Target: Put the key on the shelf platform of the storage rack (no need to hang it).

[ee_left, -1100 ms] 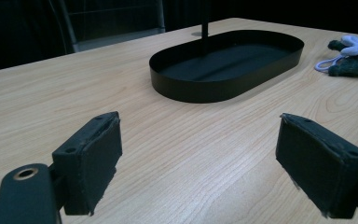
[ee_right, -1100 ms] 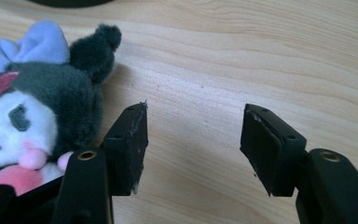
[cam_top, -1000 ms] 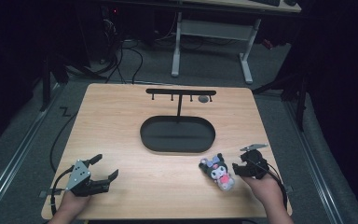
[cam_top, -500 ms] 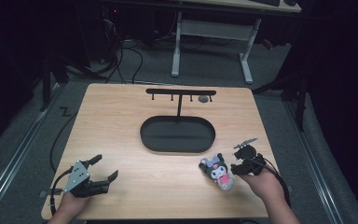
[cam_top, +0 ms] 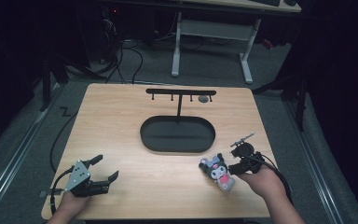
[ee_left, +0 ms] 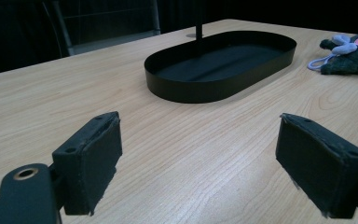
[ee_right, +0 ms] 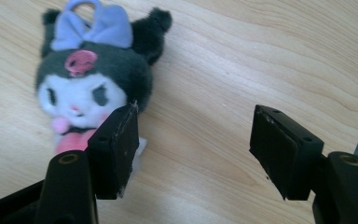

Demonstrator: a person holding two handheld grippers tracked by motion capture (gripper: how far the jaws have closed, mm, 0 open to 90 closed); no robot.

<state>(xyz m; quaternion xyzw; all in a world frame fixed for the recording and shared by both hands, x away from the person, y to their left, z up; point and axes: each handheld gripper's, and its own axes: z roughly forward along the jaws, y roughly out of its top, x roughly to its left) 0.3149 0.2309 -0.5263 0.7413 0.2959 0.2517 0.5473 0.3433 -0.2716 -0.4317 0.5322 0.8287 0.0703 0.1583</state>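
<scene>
My jaws have just been opening, nothing between them (bare wooden table (ee_right: 261, 51)); plush toy (ee_right: 91, 79) lies beside my one pad (ee_right: 119, 144).

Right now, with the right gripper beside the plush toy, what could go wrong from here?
The right gripper has just been opening, with bare table between its fingers; the plush toy lies off to one side. Closing here would likely catch nothing or only pinch an edge.

A finger sits right by the toy, so a sideways move might shove it across the table.

Its small loop looks hard to hang on the rack's pegs.
</scene>
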